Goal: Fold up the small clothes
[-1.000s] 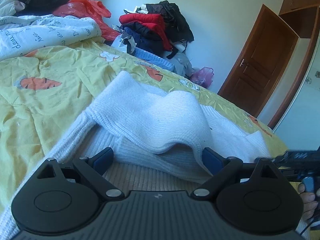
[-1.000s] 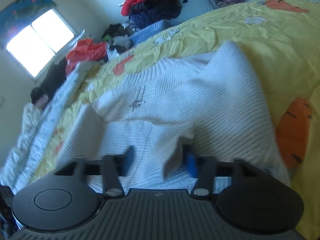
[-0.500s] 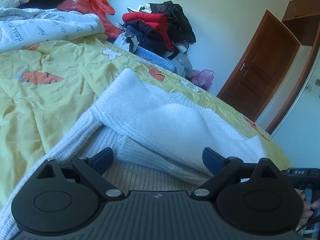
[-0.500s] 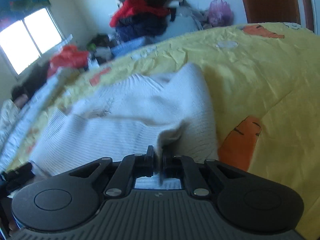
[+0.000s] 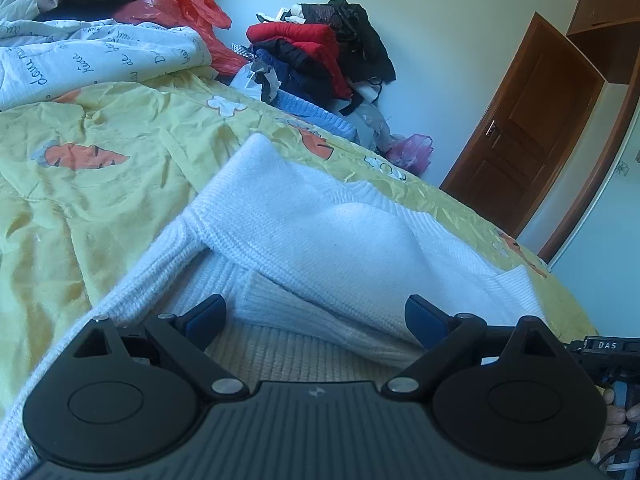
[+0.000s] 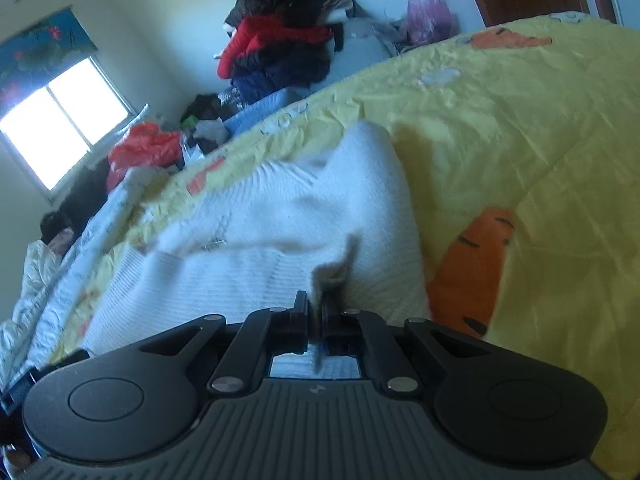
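Observation:
A white knitted sweater (image 5: 320, 236) lies partly folded on the yellow carrot-print bedspread (image 5: 100, 184). My left gripper (image 5: 316, 318) stands open just over the sweater's near ribbed hem, blue pads wide apart, nothing pinched. In the right wrist view the same sweater (image 6: 280, 232) stretches away from me, and my right gripper (image 6: 316, 312) is shut on a pinched-up fold of its near edge; a tuft of knit sticks up between the closed fingers. The right gripper's body (image 5: 608, 354) and a hand show at the left view's right edge.
A pile of red, dark and blue clothes (image 5: 320, 52) sits beyond the bed's far edge. A white printed quilt (image 5: 92, 56) and a red plastic bag (image 5: 188, 8) lie at the back left. A brown door (image 5: 524, 132) stands to the right. A bright window (image 6: 60, 120) is at the left.
My right gripper closed on the sweater's near edge and has drawn it sideways, pulling the fabric up. The raised hump of sweater before the left gripper has flattened. The left gripper stayed open and in place.

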{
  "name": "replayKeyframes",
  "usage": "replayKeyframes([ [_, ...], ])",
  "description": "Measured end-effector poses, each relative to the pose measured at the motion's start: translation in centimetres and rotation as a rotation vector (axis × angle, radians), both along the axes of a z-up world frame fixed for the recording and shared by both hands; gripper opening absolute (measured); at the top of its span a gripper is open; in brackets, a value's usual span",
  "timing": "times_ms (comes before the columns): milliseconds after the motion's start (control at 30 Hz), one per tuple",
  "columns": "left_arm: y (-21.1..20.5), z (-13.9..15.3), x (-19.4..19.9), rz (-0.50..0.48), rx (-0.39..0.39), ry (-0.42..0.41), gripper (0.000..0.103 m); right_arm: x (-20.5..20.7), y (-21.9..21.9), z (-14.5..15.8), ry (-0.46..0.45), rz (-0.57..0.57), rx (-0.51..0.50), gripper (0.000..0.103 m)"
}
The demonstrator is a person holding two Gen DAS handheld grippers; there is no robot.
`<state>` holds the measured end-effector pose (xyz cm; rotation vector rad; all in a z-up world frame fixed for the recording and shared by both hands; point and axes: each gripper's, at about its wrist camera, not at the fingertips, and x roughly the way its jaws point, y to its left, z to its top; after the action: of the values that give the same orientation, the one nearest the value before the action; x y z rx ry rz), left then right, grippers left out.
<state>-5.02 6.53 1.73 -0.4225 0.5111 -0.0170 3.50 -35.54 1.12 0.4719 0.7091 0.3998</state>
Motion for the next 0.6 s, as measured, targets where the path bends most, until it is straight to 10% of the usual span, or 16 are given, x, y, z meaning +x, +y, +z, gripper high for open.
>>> replayKeyframes([
  [233,-0.1,0.0,0.1,0.002,0.005,0.002,0.097,0.1,-0.8,-0.2,0.001,-0.003,0.005,0.007],
  [400,0.0,0.0,0.1,0.002,0.003,0.001,0.097,0.3,-2.2,-0.1,0.044,0.015,0.176,0.041],
  [567,-0.1,0.0,0.0,0.002,0.004,0.001,0.097,1.5,-1.0,0.2,0.057,0.013,0.162,0.043],
  [600,-0.1,0.0,0.0,0.002,0.004,0.001,0.097,1.9,-0.5,0.2,0.059,0.015,0.137,0.026],
])
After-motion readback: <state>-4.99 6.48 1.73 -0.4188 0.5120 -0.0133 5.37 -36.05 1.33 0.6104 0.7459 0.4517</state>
